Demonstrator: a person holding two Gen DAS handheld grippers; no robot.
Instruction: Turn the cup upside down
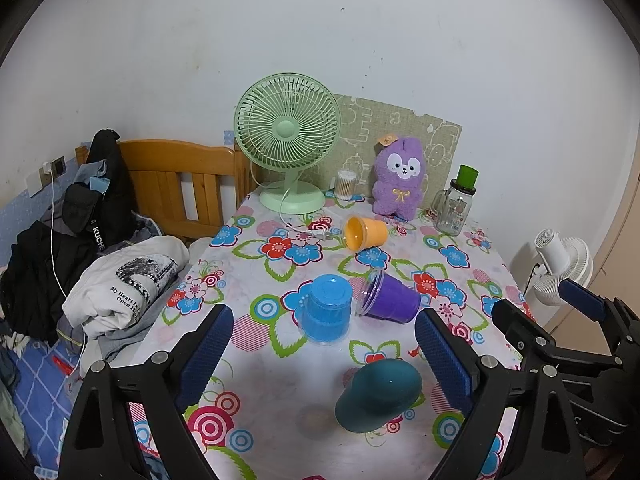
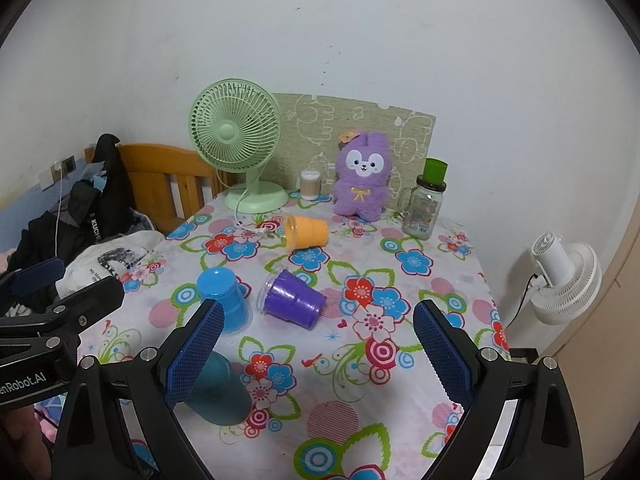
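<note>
Both the left tool (image 1: 324, 354) and the right tool (image 2: 316, 350) hover wide and empty above the bench (image 2: 432, 264), apparently because two cups already stand inverted (teal cup (image 1: 378, 396), blue cup (image 1: 326, 308)) while the purple cup (image 2: 294, 304) and orange cup (image 2: 306, 232) lie sideways, awaiting flipping.

You can read "My Heart Is Open" in part on the folded white printed T-shirt (image 1: 128, 288) beside the table. The black fabric strap (image 1: 97, 236) on the clothes pile reads "KUCHE", cut off. The black left gripper body (image 2: 24, 380) shows "enRobot.AI", its start cropped.
</note>
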